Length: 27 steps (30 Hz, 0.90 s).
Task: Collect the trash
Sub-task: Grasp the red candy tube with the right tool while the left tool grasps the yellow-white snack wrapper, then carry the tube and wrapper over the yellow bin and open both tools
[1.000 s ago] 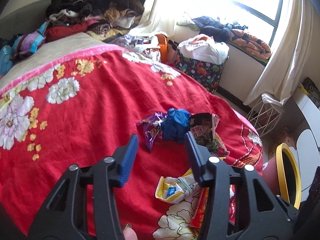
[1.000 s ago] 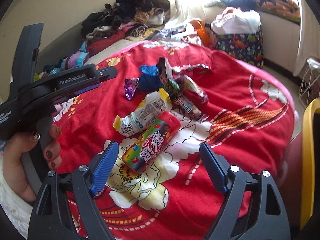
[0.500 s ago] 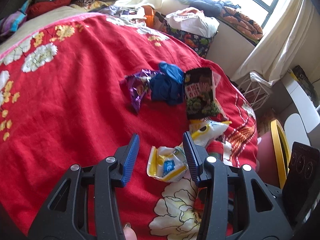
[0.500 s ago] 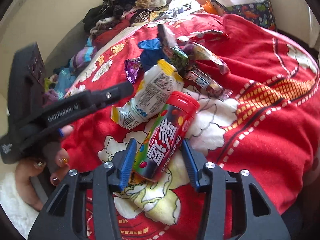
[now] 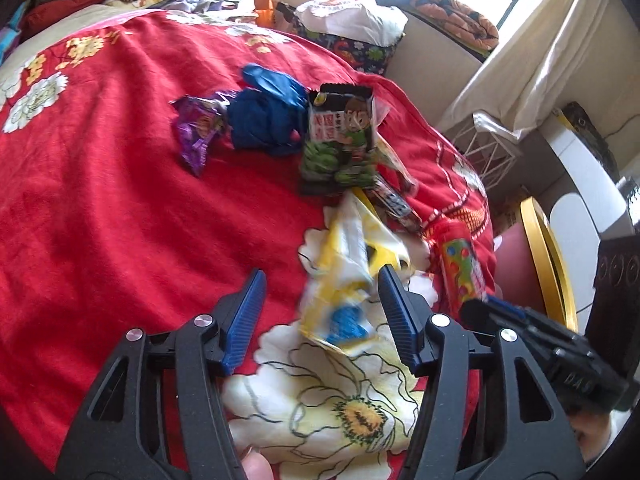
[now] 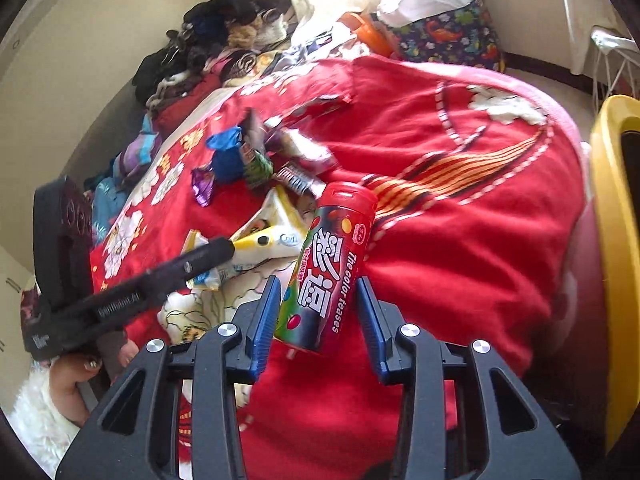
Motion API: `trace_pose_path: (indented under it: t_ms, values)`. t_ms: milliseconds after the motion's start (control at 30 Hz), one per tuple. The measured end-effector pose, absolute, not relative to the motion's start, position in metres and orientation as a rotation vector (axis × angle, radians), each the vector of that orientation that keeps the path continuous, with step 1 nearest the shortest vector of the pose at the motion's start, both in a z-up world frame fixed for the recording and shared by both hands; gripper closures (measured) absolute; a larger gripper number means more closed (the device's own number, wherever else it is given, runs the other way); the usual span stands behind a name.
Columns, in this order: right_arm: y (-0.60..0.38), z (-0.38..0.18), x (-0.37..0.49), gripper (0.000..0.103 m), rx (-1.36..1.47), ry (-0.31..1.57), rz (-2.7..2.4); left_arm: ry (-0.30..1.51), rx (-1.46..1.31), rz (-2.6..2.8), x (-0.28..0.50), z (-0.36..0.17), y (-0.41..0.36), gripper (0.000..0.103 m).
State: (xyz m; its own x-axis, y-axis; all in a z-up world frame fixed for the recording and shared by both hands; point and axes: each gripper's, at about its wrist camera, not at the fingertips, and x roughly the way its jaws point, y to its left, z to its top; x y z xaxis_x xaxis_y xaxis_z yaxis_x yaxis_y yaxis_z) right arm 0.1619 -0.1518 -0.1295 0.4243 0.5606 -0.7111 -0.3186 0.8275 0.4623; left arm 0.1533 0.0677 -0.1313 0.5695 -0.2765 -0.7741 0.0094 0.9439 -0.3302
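- Two hand-held grippers: the right hand-held gripper has just closed on the red candy tube.
- The left hand-held gripper has just been opening, with the yellow wrapper between its jaws on the bed.

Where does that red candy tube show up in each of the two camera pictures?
Left wrist: candy tube at right, just beyond the right tongs' dark tip.
Right wrist: centre, between the right tongs.
Shared landmark: the yellow-and-white wrapper beside the tube.

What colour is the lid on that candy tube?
Red, matching the candy tube body's red band; the right wrist view shows it best.
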Motion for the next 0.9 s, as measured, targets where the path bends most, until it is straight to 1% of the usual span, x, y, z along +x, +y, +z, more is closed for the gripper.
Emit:
trace_pose_path:
  t_ms: [100,200,467,633,800,900]
  values:
    - [-0.165,-0.127,0.162,0.067,0.297,0.975,0.548,0.959,-0.253,-0.160,0.152,-0.135,0.054,0.054]
    - [-0.175,-0.122,0.162,0.069,0.301,0.954,0.541,0.957,-0.241,-0.170,0.150,-0.134,0.048,0.070]
    - [-0.184,-0.105,0.160,0.076,0.289,0.908,0.545,0.934,-0.224,-0.194,0.148,-0.122,0.038,0.072]
    - [-0.183,-0.100,0.159,0.076,0.275,0.887,0.550,0.907,-0.169,-0.204,0.144,-0.107,0.027,0.073]
    - [-0.185,-0.109,0.161,0.076,0.288,0.911,0.539,0.876,-0.181,-0.214,0.138,-0.092,0.027,0.073]
    - [-0.185,-0.104,0.159,0.076,0.281,0.889,0.546,0.851,-0.192,-0.212,0.134,-0.083,0.029,0.073]
